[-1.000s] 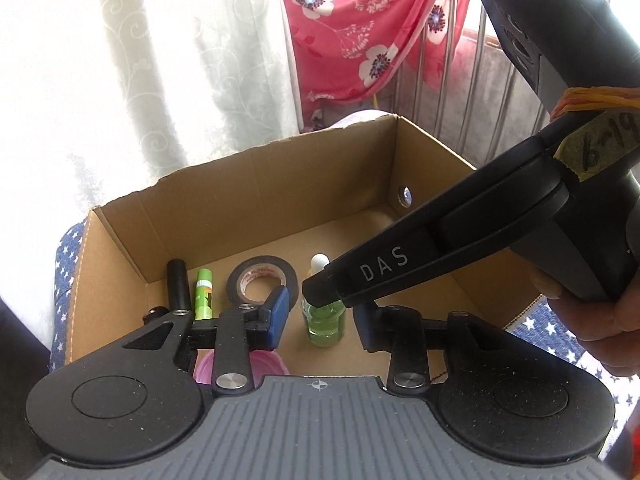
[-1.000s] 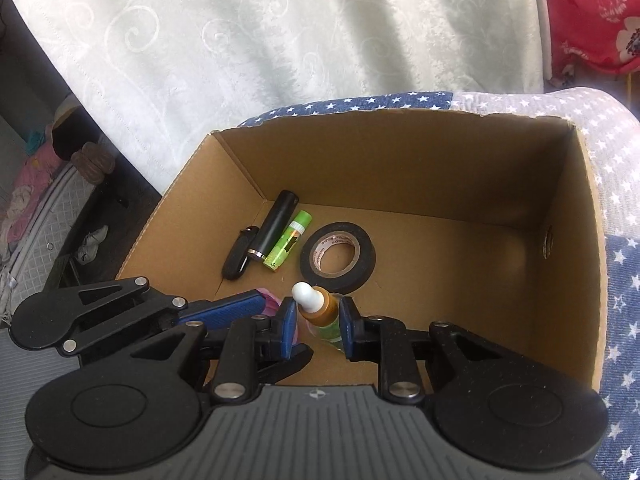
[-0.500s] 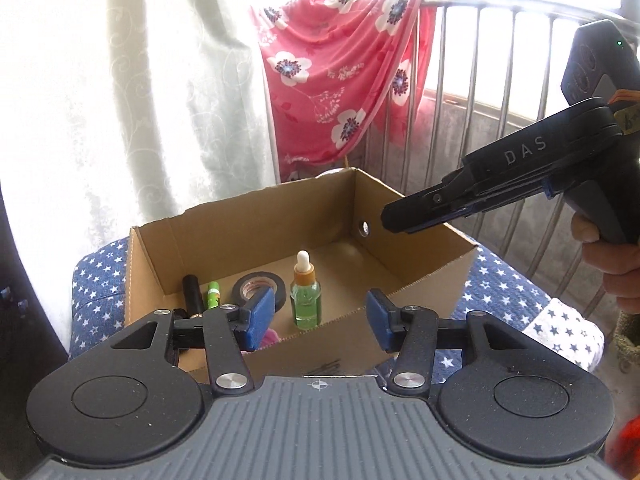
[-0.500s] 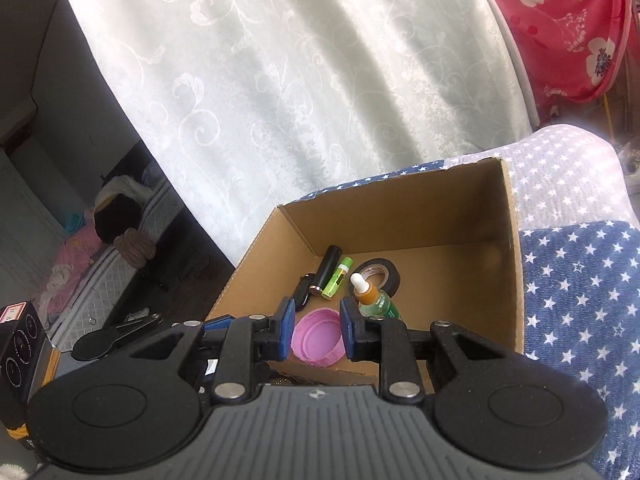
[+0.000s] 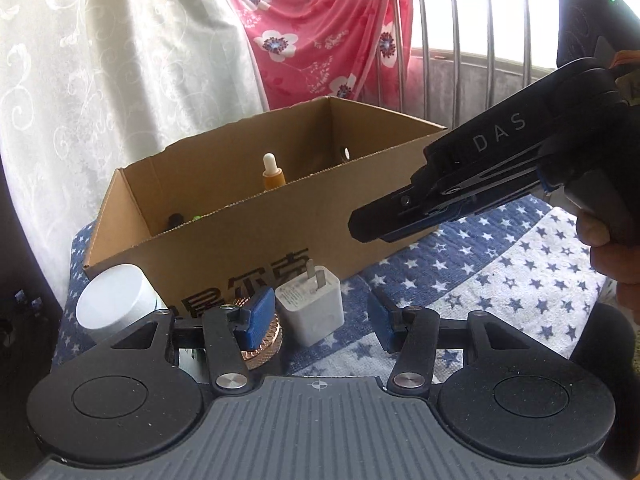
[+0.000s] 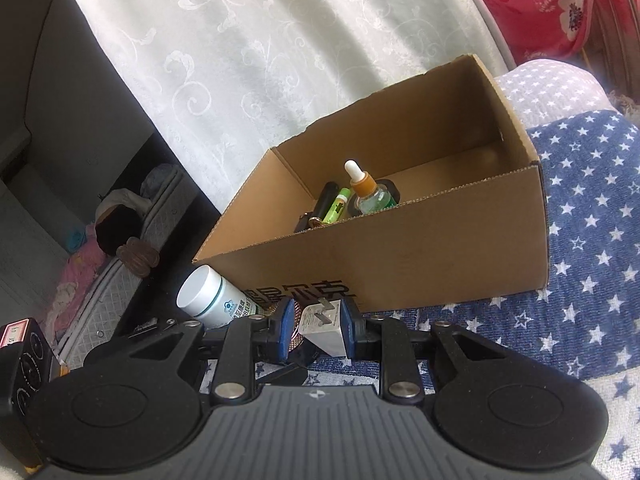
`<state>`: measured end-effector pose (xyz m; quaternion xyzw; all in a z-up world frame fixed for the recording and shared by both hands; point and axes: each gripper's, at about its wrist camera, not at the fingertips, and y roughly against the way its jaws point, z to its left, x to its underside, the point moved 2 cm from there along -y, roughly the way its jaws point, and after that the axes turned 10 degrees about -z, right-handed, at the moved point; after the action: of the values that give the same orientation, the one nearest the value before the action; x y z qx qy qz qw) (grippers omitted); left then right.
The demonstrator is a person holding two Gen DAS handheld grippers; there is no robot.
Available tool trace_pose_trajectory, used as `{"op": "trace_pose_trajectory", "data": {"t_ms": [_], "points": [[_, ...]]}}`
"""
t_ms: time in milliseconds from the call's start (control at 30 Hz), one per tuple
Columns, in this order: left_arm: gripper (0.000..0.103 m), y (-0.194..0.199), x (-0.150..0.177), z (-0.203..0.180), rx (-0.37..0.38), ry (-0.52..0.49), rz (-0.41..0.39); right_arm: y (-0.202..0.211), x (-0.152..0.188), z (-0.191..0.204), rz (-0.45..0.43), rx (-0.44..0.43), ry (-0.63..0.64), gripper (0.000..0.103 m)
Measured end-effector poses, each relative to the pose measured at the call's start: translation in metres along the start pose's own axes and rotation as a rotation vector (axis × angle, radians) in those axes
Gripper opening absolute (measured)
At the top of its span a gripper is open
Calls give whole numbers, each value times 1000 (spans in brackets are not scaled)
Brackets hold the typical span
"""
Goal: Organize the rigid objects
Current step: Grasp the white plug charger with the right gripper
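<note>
Ahead of my left gripper (image 5: pixel 322 316), jaws parted with nothing between them, I count, left to right: one white-capped plastic pill bottle (image 5: pixel 116 302), one copper ridged disc (image 5: pixel 262 342) half hidden behind my left pad, and one white square plug charger (image 5: pixel 312 306). Beyond stands one brown cardboard box (image 5: pixel 256 236); one orange-collared dropper bottle (image 6: pixel 366 194), one green tube (image 6: pixel 335 210) and a black cylinder (image 6: pixel 325 200) show inside, the rest cut off by its wall. My right gripper (image 6: pixel 316 330) is narrow, empty; the charger sits just past its pads.

white curtain (image 5: pixel 100 80), pink floral cloth (image 5: pixel 320 32), window bars (image 5: pixel 460 40)
</note>
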<state>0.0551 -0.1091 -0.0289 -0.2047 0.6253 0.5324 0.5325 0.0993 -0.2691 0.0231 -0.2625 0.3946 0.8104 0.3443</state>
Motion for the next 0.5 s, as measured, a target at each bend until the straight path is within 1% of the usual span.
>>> {"op": "trace_pose_trajectory", "data": {"t_ms": [167, 300, 433, 500], "points": [[49, -13, 5, -3, -83, -50, 2, -20, 7, -8, 23, -16, -67, 27], [47, -21, 7, -4, -109, -81, 9, -30, 7, -13, 21, -14, -94, 27], [46, -29, 10, -4, -100, -79, 28, -37, 8, -17, 41, -25, -112, 27], [46, -30, 11, -5, -100, -85, 24, -42, 10, -18, 54, -23, -113, 27]]}}
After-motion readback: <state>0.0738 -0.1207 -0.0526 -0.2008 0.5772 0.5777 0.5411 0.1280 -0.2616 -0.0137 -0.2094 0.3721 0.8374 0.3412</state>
